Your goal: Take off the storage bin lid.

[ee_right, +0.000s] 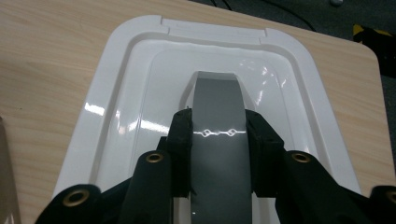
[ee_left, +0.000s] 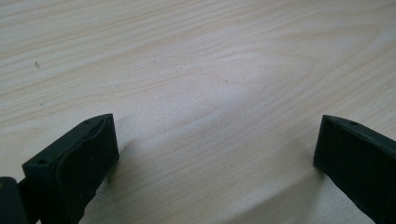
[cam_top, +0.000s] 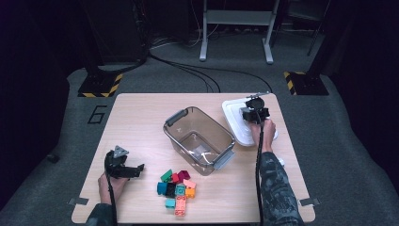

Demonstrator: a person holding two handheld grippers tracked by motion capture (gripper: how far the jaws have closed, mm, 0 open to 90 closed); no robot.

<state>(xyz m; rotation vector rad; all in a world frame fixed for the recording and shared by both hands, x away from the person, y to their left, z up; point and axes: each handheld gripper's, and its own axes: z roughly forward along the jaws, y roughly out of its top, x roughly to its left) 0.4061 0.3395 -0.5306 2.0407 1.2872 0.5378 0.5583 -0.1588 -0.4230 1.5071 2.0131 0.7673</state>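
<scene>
pale wood table [cam_top: 141, 113] carries everything here. at the near edge, a little right of centre, a cluster of coloured toy bricks [cam_top: 177, 188] lies in red, green, teal, orange and pink. to its left the left hand [cam_top: 112, 186] holds the left gripper [cam_top: 134, 170] low over bare wood, its jaws pointing right toward the bricks; the left gripper view shows them spread wide with nothing between. farther in, at the middle of the table, a clear grey bin [cam_top: 200, 139] with grey handles stands open. at the far right lies the white lid [cam_top: 235, 123], flat on the table. the right gripper [ee_right: 219, 133] is on it, jaws clenched on either side of the lid's grey handle [ee_right: 218, 107].
</scene>
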